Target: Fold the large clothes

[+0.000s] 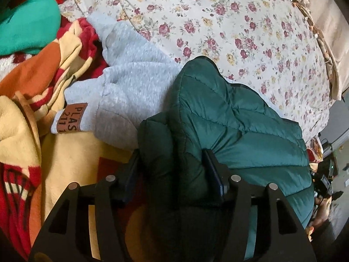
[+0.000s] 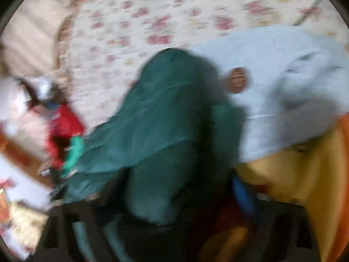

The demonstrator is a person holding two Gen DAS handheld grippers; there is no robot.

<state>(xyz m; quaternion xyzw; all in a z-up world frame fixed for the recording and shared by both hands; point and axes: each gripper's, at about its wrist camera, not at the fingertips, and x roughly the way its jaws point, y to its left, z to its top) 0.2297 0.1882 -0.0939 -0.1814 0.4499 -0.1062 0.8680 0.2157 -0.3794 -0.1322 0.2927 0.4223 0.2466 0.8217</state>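
A dark green puffer jacket (image 1: 229,120) lies bunched on the bed. In the left wrist view a thick fold of it fills the gap between the fingers of my left gripper (image 1: 173,170), and both pads press into it. The right wrist view is smeared by motion. There the same jacket (image 2: 157,113) runs down between the fingers of my right gripper (image 2: 176,192). A strip of red shows between the jacket and the blue right pad (image 2: 242,192), so that pad stands off the cloth. The left finger is lost in blur.
A grey sweatshirt (image 1: 130,76) with a brown patch (image 1: 69,120) lies left of the jacket, on a yellow, orange and red blanket (image 1: 32,109). A teal garment (image 1: 26,21) sits at the far left. The floral bedspread (image 1: 218,21) stretches beyond. Floor clutter (image 1: 325,174) shows past the bed's right edge.
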